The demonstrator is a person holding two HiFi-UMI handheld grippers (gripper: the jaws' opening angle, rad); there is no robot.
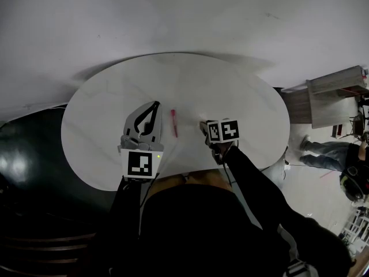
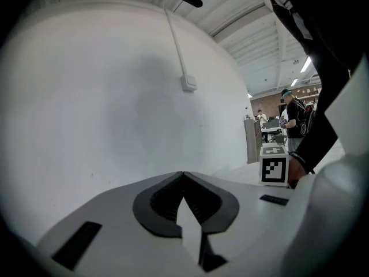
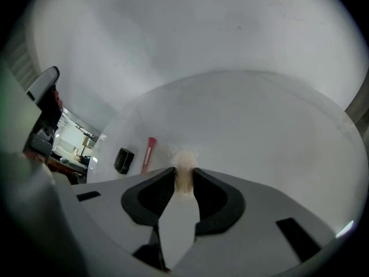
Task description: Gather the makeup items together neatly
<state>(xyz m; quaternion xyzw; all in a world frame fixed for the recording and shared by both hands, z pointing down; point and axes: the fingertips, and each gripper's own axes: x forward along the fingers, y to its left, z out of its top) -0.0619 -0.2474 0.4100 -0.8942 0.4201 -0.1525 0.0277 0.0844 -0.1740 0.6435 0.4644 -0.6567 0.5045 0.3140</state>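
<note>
On the round white worktop (image 1: 230, 85), a slim red makeup stick (image 1: 173, 123) lies flat between the 2 grippers, touching neither. To one side, the left gripper (image 2: 183, 176) is near the stick, its jaws clenched tip to tip with nothing between them. On the stick's other side, the right gripper (image 3: 184, 172) points steeply down, its jaws grasping a small pale beige item (image 3: 184, 183), too blurred to name.

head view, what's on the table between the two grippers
One slim red stick, lying on the white table between the left gripper and the right gripper; the head view shows it.
</note>
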